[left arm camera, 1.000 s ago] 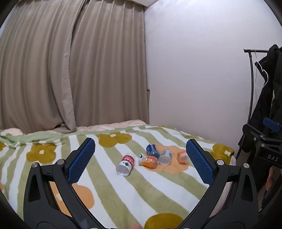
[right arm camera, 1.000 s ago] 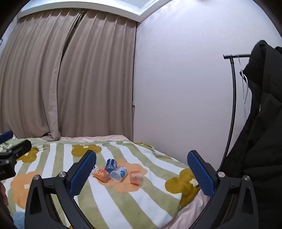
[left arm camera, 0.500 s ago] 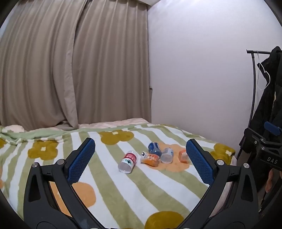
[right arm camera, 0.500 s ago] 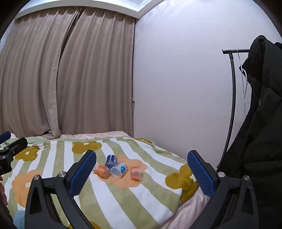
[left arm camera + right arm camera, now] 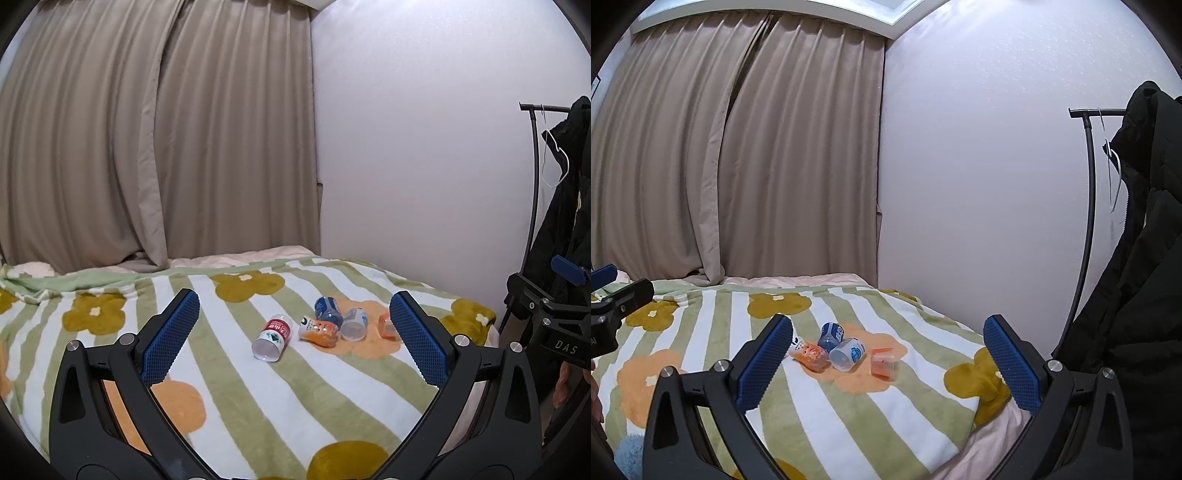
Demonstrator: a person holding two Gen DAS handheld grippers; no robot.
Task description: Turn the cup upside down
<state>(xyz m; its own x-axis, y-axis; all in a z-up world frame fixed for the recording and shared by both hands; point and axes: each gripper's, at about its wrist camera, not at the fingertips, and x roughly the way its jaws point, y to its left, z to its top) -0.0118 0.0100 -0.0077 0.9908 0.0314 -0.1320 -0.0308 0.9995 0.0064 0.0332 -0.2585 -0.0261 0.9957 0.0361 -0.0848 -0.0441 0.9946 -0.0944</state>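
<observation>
cups (image 5: 354,324): five small printed ones, on their sides, clustered near bed's (image 5: 229,384) right edge | left tongs (image 5: 293,336), right tongs (image 5: 886,363): spread wide, empty | striped floral blanket, beige curtain (image 5: 147,140)

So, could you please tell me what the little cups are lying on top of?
The cups, such as the red-labelled cup and the clear cup, lie on a striped blanket with flower shapes. A pale sheet shows at its edge; whatever lies beneath the blanket is covered.
</observation>
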